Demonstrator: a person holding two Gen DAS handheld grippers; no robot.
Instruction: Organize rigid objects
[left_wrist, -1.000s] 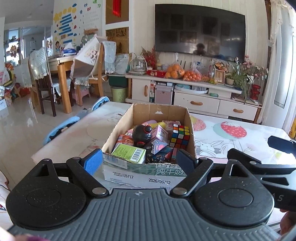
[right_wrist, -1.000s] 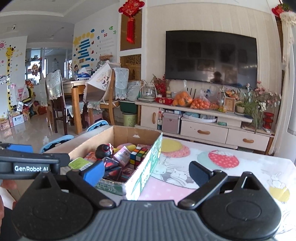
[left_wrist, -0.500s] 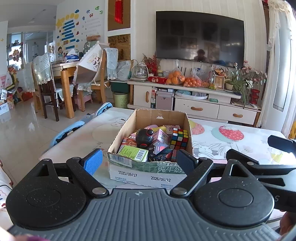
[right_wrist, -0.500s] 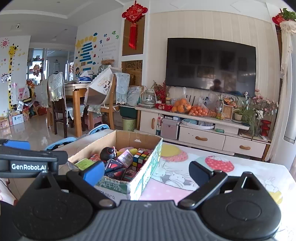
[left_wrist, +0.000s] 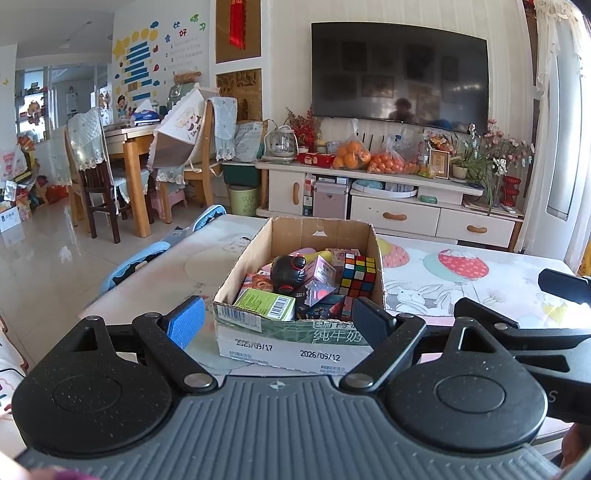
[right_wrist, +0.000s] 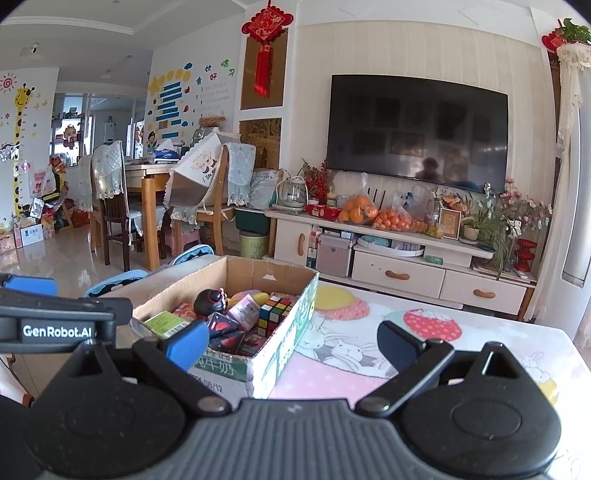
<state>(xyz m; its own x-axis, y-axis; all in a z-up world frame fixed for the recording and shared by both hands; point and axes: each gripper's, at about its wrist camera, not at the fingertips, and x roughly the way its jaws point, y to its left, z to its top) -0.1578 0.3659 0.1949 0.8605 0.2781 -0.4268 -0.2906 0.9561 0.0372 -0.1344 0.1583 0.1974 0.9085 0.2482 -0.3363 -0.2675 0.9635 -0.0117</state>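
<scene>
You had drawn both grippers back from the cardboard box (left_wrist: 299, 291): left gripper (left_wrist: 277, 320) and right gripper (right_wrist: 291, 341) hung with jaws spread wide, holding nothing. The rigid objects, the puzzle cube (left_wrist: 357, 272) among them, lay piled in that box on the surface (left_wrist: 461, 291).

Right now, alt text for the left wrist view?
A cardboard box packed with small items, including a Rubik's cube, a black round toy and a green carton, sits on a cartoon-print table. The open, empty left tongs frame its near wall; behind are a TV and cabinet.
</scene>
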